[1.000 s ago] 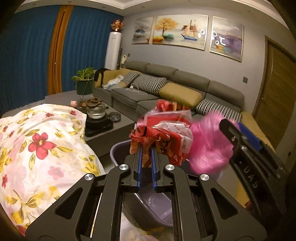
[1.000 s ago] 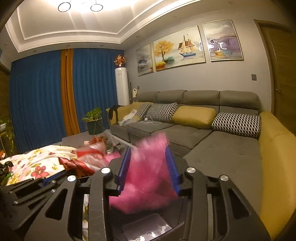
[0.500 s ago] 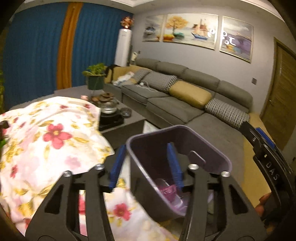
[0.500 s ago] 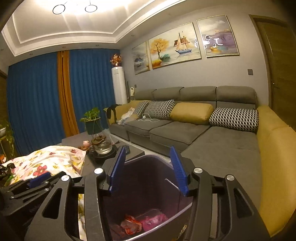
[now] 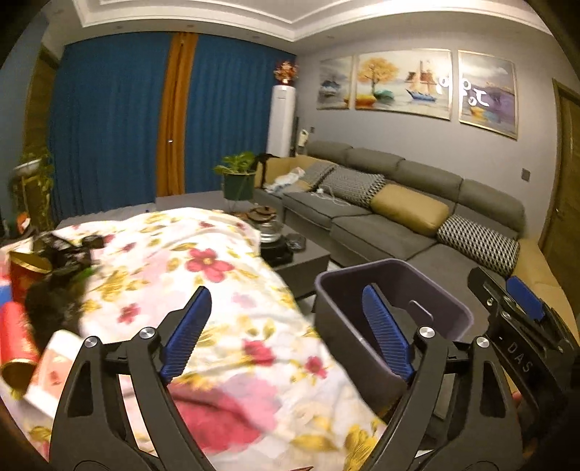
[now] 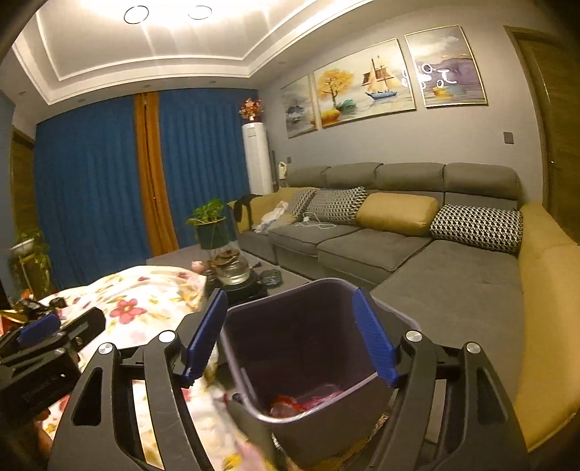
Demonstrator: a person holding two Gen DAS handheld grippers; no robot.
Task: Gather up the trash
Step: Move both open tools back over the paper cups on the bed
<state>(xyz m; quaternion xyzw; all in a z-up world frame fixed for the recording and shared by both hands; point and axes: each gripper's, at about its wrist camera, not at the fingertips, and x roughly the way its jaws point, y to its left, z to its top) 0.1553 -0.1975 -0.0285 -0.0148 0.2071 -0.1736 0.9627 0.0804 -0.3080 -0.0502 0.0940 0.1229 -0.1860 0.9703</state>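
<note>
Hanging empty with jaws just opened wide, the left hand-held gripper (image 5: 286, 335) and right hand-held gripper (image 6: 290, 335) leave trash (image 6: 304, 400) in the bin (image 6: 253, 405) — a careless swing toward leftover cans (image 5: 16, 344) could tip it.

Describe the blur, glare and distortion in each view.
Left wrist view: floral cloth smeared by motion blur, the red cans at the left edge soft, sofa sharp. Right wrist view: ceiling lights blown out, trash in the purple bin blurred and dim. Both: fisheye bends the walls, corners black.
</note>
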